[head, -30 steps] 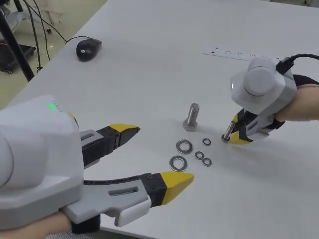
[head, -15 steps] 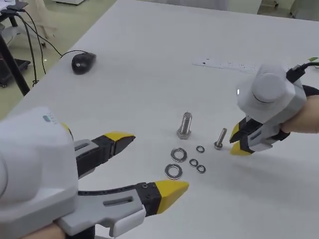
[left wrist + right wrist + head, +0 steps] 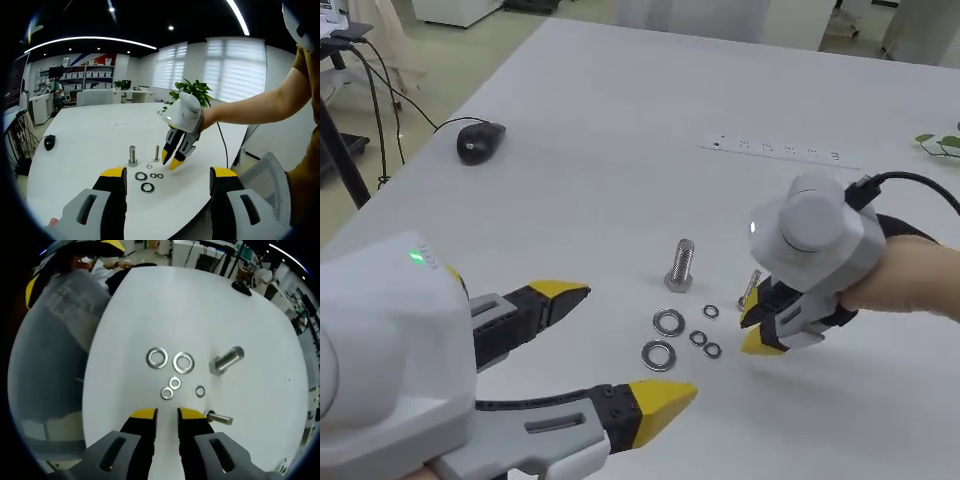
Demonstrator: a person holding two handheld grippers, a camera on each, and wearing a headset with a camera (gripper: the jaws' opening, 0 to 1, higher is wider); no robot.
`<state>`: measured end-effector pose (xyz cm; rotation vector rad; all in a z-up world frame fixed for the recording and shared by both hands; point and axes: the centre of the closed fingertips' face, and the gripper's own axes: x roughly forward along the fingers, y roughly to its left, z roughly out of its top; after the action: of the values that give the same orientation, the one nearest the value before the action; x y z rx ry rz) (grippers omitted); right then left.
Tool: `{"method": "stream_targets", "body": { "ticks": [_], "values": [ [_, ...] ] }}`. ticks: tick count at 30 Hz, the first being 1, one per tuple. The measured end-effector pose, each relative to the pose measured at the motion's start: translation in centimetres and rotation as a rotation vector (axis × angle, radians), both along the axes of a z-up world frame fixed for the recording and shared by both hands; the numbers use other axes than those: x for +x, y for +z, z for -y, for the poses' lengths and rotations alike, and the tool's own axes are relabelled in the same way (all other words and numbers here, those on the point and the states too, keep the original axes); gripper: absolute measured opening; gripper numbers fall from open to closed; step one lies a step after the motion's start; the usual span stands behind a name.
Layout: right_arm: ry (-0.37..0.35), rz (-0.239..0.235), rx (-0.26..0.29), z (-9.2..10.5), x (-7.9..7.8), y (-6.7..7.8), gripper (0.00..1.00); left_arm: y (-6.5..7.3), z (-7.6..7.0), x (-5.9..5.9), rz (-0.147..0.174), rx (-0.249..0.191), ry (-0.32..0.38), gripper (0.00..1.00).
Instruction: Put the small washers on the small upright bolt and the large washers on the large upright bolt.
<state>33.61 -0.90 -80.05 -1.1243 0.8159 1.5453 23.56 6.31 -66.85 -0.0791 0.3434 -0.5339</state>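
The large bolt [image 3: 681,266] [image 3: 132,155] [image 3: 227,360] stands upright on the white table [image 3: 620,120]. To its right the small bolt [image 3: 752,290] [image 3: 156,153] [image 3: 219,417] also stands upright, partly hidden behind my right gripper. Two large washers [image 3: 668,322] [image 3: 183,362] and three small washers [image 3: 698,338] [image 3: 175,383] lie flat in front of the bolts. My right gripper [image 3: 756,328] [image 3: 167,415] hovers just right of the small washers, its jaws a narrow gap apart and holding nothing. My left gripper [image 3: 620,345] [image 3: 168,175] is wide open, nearer me, pointing at the washers.
A black mouse [image 3: 480,140] with its cable lies far left, and a white power strip [image 3: 780,150] lies at the back. Plant leaves [image 3: 945,145] show at the right edge. An office chair [image 3: 270,170] stands beyond the table's near edge.
My right gripper has let go of the small bolt, which now stands on its own. It has then shifted over beside the small washers. The left gripper stays open.
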Motion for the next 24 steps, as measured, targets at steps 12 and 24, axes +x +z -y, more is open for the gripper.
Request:
{"method": "stream_targets", "body": {
  "ticks": [12, 24],
  "values": [
    [-0.046, -0.021, -0.006, -1.2, 0.1, -1.8, 0.19, -0.1, -0.4, -0.1, 0.003, -0.003, 0.014, 0.66],
    [-0.06, -0.036, -0.008, -1.6, 0.0, -2.3, 0.21, -0.3, -0.9, 0.2, -0.002, -0.015, 0.033, 0.66]
  ]
}}
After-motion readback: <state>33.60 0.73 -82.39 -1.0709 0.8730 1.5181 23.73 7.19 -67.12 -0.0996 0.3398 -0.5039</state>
